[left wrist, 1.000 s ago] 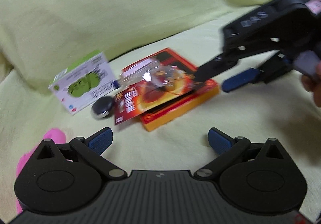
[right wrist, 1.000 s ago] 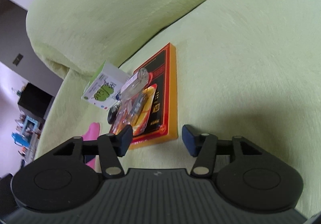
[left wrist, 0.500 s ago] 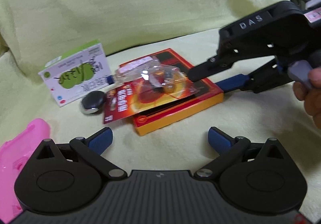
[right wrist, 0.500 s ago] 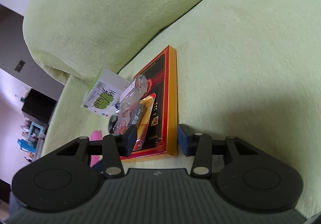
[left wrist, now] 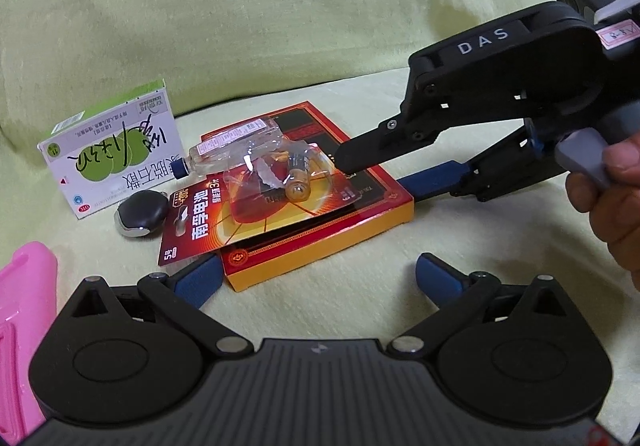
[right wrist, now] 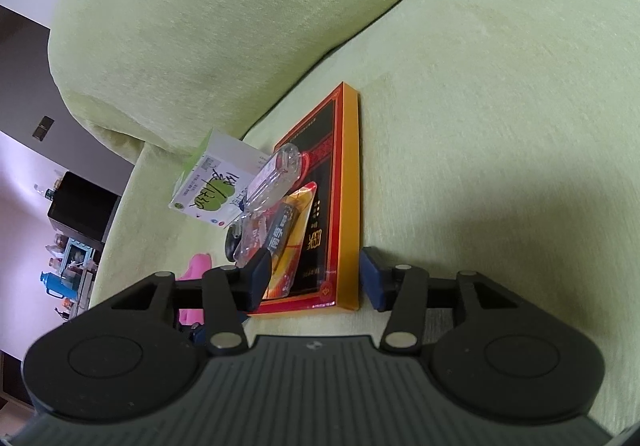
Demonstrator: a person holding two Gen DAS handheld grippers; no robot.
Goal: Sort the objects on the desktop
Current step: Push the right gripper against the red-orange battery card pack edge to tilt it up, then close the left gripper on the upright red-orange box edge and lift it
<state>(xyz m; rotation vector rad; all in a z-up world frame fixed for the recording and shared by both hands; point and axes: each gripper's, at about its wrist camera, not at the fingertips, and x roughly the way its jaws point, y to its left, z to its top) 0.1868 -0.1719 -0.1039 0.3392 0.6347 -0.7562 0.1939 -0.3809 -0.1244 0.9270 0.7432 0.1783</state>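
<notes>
A flat red and orange box [left wrist: 320, 234] lies on the green sofa seat, with a battery blister pack [left wrist: 224, 214] and a small clear bottle [left wrist: 228, 154] on top of it. My right gripper [left wrist: 384, 174] comes in from the right, open. One finger hovers over the box top and the blue-padded finger lies beside the box edge. In the right wrist view the box's [right wrist: 340, 206] near end sits between the fingers of the right gripper [right wrist: 316, 278], with thin gaps showing. My left gripper [left wrist: 318, 278] is open and empty, just short of the box's near corner.
A green and white carton [left wrist: 112, 158] stands left of the box, with a black rounded gadget [left wrist: 142, 212] in front of it. A pink object [left wrist: 24, 326] lies at the far left. The sofa backrest [left wrist: 280, 6] rises behind. A hand [left wrist: 612, 206] holds the right gripper.
The right gripper has slid forward until the box's end lies between its fingers. The left gripper has moved nearer to the box and steadied.
</notes>
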